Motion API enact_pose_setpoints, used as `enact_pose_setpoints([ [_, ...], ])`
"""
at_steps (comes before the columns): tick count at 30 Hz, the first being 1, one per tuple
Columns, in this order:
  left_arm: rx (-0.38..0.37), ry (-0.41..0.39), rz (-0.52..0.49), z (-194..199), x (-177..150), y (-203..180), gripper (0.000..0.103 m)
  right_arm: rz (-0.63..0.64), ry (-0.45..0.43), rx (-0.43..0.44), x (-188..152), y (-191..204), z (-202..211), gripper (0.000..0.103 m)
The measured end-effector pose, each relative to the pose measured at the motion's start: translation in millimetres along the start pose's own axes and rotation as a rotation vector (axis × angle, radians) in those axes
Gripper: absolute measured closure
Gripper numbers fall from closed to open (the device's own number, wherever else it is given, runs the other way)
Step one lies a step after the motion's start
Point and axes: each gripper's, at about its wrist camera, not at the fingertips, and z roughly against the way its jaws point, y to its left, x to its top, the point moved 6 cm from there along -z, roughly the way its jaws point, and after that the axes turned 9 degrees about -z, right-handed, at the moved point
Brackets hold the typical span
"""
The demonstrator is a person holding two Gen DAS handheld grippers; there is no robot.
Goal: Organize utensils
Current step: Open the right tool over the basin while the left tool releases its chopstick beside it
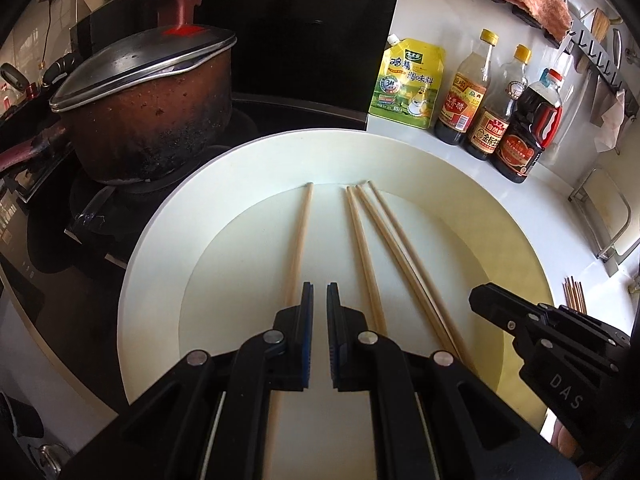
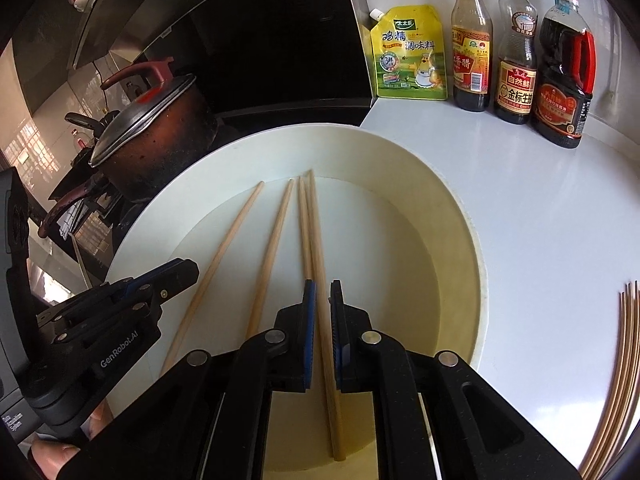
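Four chopsticks point(image 2: 280, 236) lie lengthwise in the white basin point(image 2: 452, 216), pointing away from both nearly closed, empty grippers; the right gripper point(image 2: 322, 292) hovers directly over the rightmost one, nearer than the left gripper point(image 1: 319, 294).

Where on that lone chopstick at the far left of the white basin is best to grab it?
Probably near its thick near end, from straight above, fingers either side across its width. The lone chopstick lies flat on the basin floor, apart from the other chopsticks, so there is room beside it.

Black left gripper point(image 1: 319, 294), blue-lined jaws, silver pivot screws, "GenRobot.AI" lettering
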Motion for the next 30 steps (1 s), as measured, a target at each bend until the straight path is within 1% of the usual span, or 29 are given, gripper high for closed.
enact_pose_setpoints([
  [1, 0.001, -0.002, 0.004, 1, 0, 0, 0.092, -0.002, -0.003, 0.000, 0, -1, 2, 0.096],
  [3, 0.004, -0.012, 0.008, 4, -2, 1, 0.078, -0.003, -0.010, 0.002, -1, -3, 5, 0.096],
  [4, 0.008, -0.018, 0.009, 6, -3, 1, 0.074, -0.004, -0.015, 0.003, -2, -3, 7, 0.096],
  [5, 0.010, -0.023, 0.008, 8, -4, 1, 0.069, -0.005, -0.020, 0.005, -2, -4, 9, 0.095],
  [6, 0.011, -0.028, 0.008, 10, -5, 1, 0.064, -0.004, -0.026, 0.006, -3, -4, 11, 0.094],
  [8, 0.013, -0.039, 0.008, 15, -7, 1, 0.059, -0.002, -0.038, 0.004, -4, -6, 16, 0.093],
  [12, 0.008, -0.048, 0.015, 22, -11, -1, 0.055, 0.001, -0.068, 0.005, -8, -7, 29, 0.093],
  [16, 0.004, -0.060, 0.007, 29, -14, -9, 0.052, -0.002, -0.102, -0.004, -11, -11, 43, 0.088],
  [18, 0.002, -0.066, 0.002, 33, -15, -14, 0.044, -0.007, -0.110, -0.009, -13, -15, 49, 0.088],
  [19, -0.003, -0.067, 0.001, 34, -16, -17, 0.042, -0.011, -0.113, -0.012, -13, -17, 51, 0.088],
  [22, -0.021, -0.067, -0.010, 38, -19, -28, 0.041, -0.020, -0.123, -0.020, -15, -24, 60, 0.087],
  [24, -0.029, -0.066, -0.020, 40, -20, -35, 0.041, -0.028, -0.138, -0.028, -16, -29, 67, 0.081],
  [25, -0.034, -0.067, -0.023, 41, -21, -39, 0.041, -0.036, -0.143, -0.033, -16, -33, 70, 0.079],
  [28, -0.049, -0.076, -0.031, 45, -20, -49, 0.037, -0.061, -0.157, -0.043, -18, -47, 80, 0.079],
  [30, -0.057, -0.082, -0.038, 48, -20, -56, 0.036, -0.077, -0.165, -0.049, -19, -56, 88, 0.075],
])
